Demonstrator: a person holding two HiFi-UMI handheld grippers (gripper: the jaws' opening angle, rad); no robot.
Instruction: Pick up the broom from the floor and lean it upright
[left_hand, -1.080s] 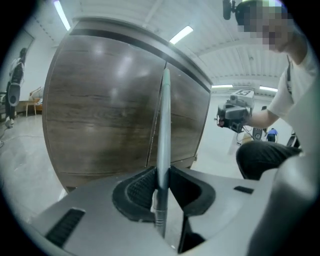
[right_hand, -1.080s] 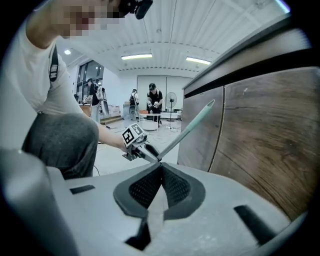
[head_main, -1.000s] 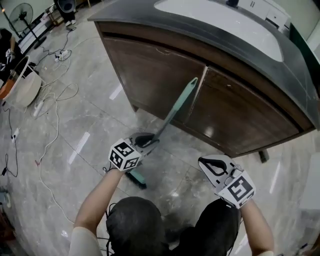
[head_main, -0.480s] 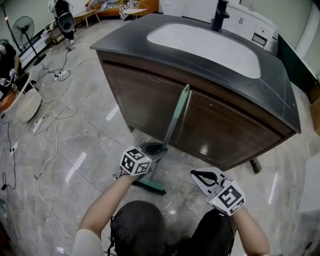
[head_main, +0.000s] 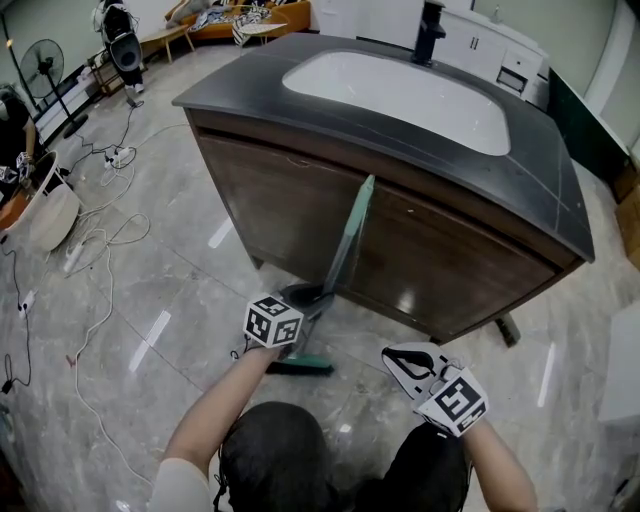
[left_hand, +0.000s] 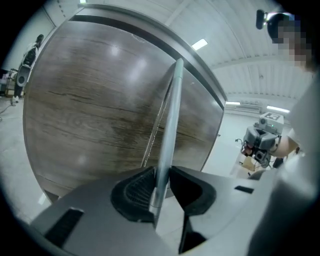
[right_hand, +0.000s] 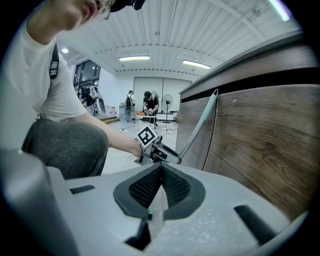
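1. While left gripper (head_main: 308, 297) fingers are loosening yet grasping the broom (head_main: 348, 235), its handle is standing steeper, leaning on the cabinet (head_main: 270, 190), head on the floor (head_main: 170, 290).
2. Task is nearing completion; right gripper (head_main: 395, 357) is hanging clenched, empty.

Head view steeply downward, all views share broom (head_main: 345, 235)

Resembled a lab or studio mock-up: freestanding vanity cabinet (head_main: 300, 200) with sink (head_main: 400, 95), loose cables (head_main: 110, 225) over marble floor (head_main: 180, 330), pedestal fan (head_main: 40, 30), strip-lit slatted ceiling (right_hand: 165, 30).
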